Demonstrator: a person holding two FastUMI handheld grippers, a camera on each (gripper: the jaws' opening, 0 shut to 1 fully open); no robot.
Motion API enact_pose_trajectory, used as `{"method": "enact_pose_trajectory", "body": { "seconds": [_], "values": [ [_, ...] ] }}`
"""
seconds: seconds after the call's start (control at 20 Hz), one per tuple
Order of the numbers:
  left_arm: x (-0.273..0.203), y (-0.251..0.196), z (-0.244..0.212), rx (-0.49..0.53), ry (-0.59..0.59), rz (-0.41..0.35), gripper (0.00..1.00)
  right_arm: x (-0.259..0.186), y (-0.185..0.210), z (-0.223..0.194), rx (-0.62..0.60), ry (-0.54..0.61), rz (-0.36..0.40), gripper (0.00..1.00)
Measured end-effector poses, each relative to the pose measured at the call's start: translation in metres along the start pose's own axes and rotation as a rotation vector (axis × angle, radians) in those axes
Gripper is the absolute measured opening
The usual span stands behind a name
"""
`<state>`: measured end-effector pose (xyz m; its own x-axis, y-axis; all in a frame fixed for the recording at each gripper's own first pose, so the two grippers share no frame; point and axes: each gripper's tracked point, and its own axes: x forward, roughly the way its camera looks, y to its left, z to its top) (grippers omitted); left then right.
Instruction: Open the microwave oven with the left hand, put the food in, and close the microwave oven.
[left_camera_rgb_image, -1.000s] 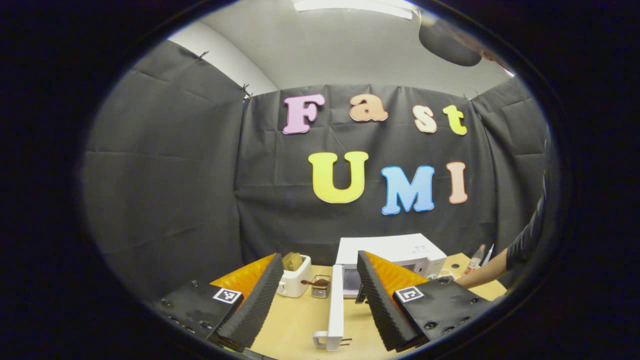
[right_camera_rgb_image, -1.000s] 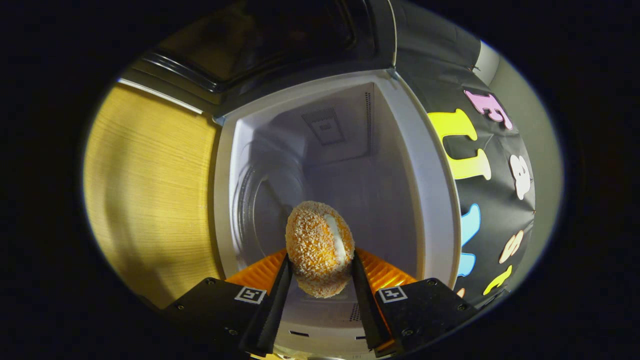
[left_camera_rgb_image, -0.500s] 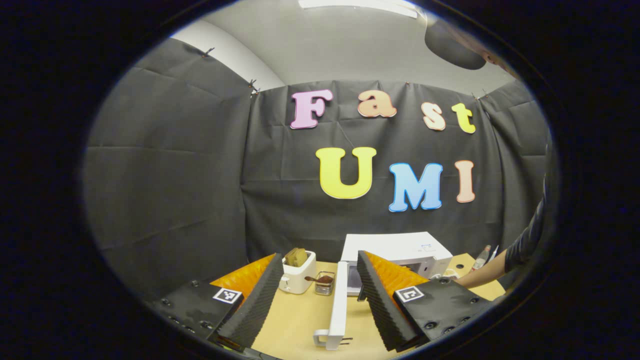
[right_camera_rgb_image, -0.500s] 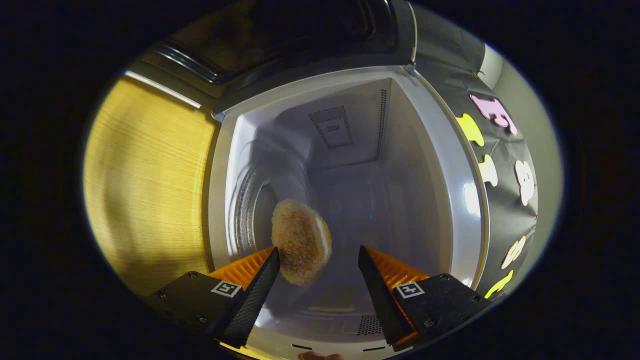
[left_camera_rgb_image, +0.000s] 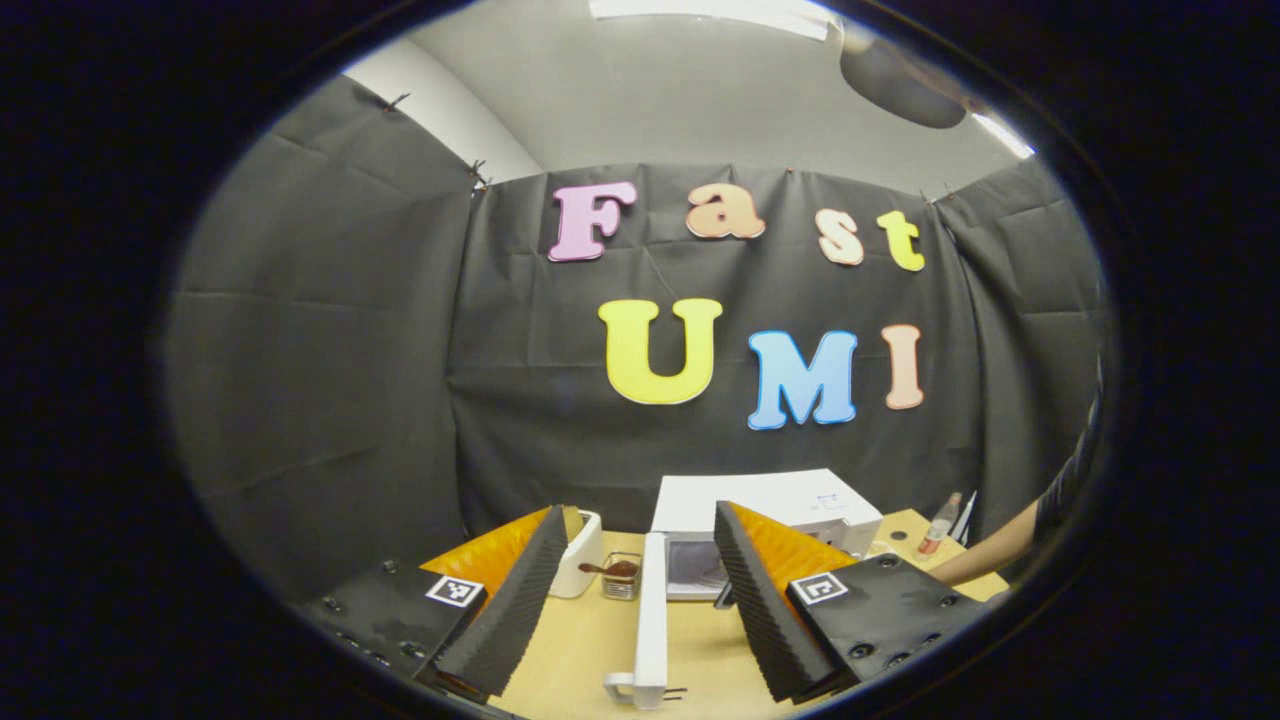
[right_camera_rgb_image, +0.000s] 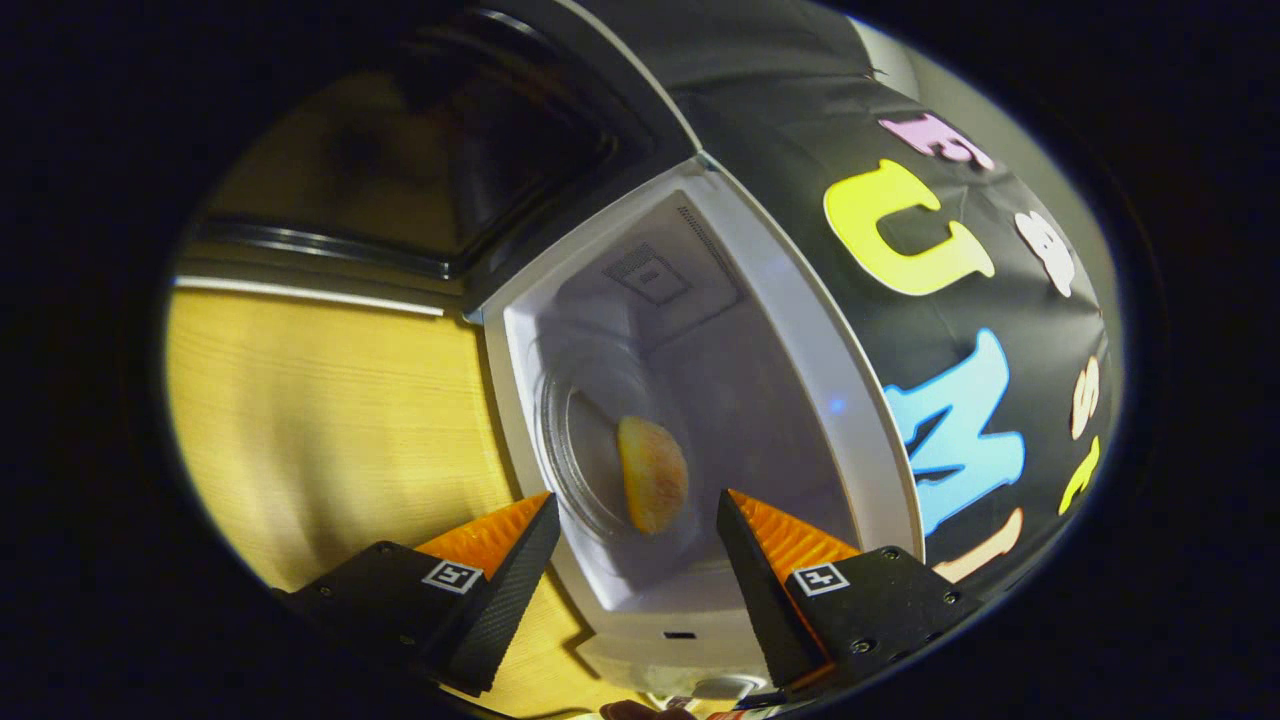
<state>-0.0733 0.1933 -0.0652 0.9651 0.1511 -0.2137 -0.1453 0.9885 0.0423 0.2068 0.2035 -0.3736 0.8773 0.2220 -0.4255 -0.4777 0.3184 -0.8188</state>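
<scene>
The white microwave oven (left_camera_rgb_image: 770, 497) stands at the back of the wooden table, its door (left_camera_rgb_image: 650, 620) swung wide open toward me, edge-on. My left gripper (left_camera_rgb_image: 632, 590) is open, well in front of the door, holding nothing. In the right gripper view the camera is rolled sideways; the oven's cavity (right_camera_rgb_image: 720, 400) gapes open and the crumbed orange food piece (right_camera_rgb_image: 652, 472) lies on the glass turntable (right_camera_rgb_image: 580, 450) inside. My right gripper (right_camera_rgb_image: 638, 545) is open and sits outside the oven's mouth, apart from the food. The dark door window (right_camera_rgb_image: 480, 170) shows at the top.
A white toaster (left_camera_rgb_image: 580, 550) and a small glass jar (left_camera_rgb_image: 620, 577) with a brown spoon stand left of the oven. A small bottle (left_camera_rgb_image: 936, 528) stands at the right back corner. A person's forearm (left_camera_rgb_image: 985, 553) reaches in from the right. Bare wooden tabletop (right_camera_rgb_image: 320, 430) lies before the oven.
My right gripper opened and let go of the food, which now rests on the turntable; the gripper then drew back out of the cavity. The left gripper only shifted slightly.
</scene>
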Motion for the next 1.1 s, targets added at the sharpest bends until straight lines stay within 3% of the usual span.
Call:
{"method": "enact_pose_trajectory", "body": {
  "seconds": [0.45,0.7,0.75,1.1],
  "values": [
    [0.02,-0.028,-0.009,0.008,-0.019,-0.121,0.96,-0.095,-0.029,-0.014,0.332,0.035,-0.063,0.97],
    [0.029,-0.034,-0.018,-0.023,-0.019,-0.171,0.99,-0.16,-0.06,-0.013,0.53,0.02,-0.167,0.97],
    [0.031,-0.035,-0.02,-0.028,-0.018,-0.181,0.94,-0.171,-0.066,-0.011,0.57,0.012,-0.187,0.96],
    [0.033,-0.052,-0.023,-0.033,-0.029,-0.245,0.94,-0.25,-0.11,0.001,0.858,-0.058,-0.328,0.96]
  ]
}}
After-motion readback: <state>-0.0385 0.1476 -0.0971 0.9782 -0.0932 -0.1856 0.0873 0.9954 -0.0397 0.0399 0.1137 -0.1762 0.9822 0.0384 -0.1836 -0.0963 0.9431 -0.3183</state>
